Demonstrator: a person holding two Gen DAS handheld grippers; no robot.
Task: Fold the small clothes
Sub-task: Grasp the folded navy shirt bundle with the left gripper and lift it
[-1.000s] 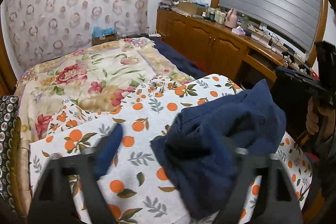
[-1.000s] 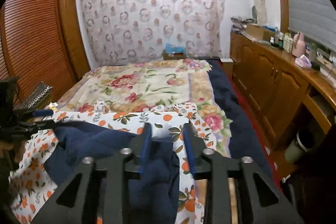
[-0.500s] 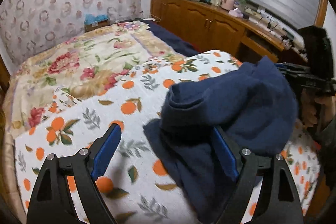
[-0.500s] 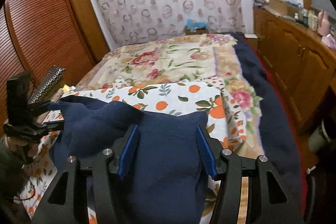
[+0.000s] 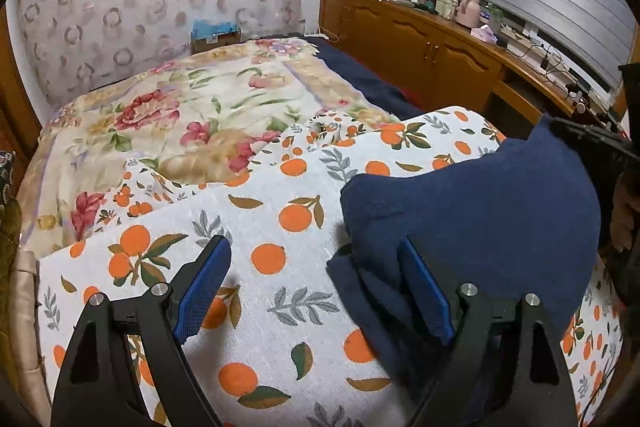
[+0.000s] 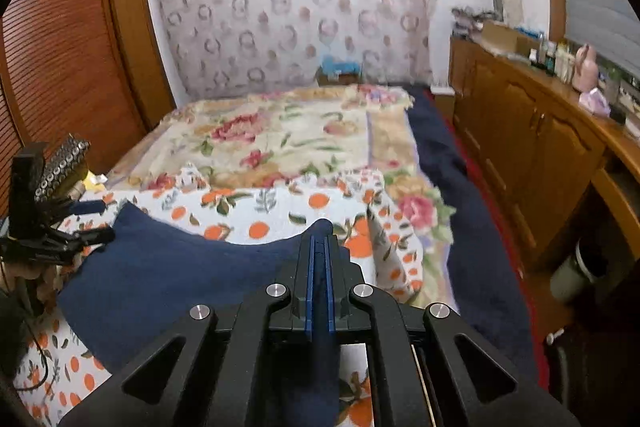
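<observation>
A navy blue garment [image 5: 480,203] lies bunched on the orange-print cloth [image 5: 280,187] that covers the near end of the bed. My left gripper [image 5: 316,267] hangs open just above that cloth; the garment's left edge lies between its jaws, untouched by the pads. In the right wrist view my right gripper [image 6: 319,239] is shut on a raised fold of the navy garment [image 6: 180,275], which stretches left toward the left gripper [image 6: 94,221]. The right gripper [image 5: 592,143] shows at the garment's far right corner, with a hand behind it.
A floral quilt [image 5: 192,115] covers the far part of the bed, with a small box [image 5: 214,35] at the patterned headboard wall. A wooden cabinet [image 6: 540,147] with bottles on top runs along the right. Louvred wooden doors [image 6: 60,67] stand at the left.
My right jaws have closed onto the navy garment's fold. Both grippers have sunk toward the bed, and the garment now hangs lower and wider across the orange-print cloth.
</observation>
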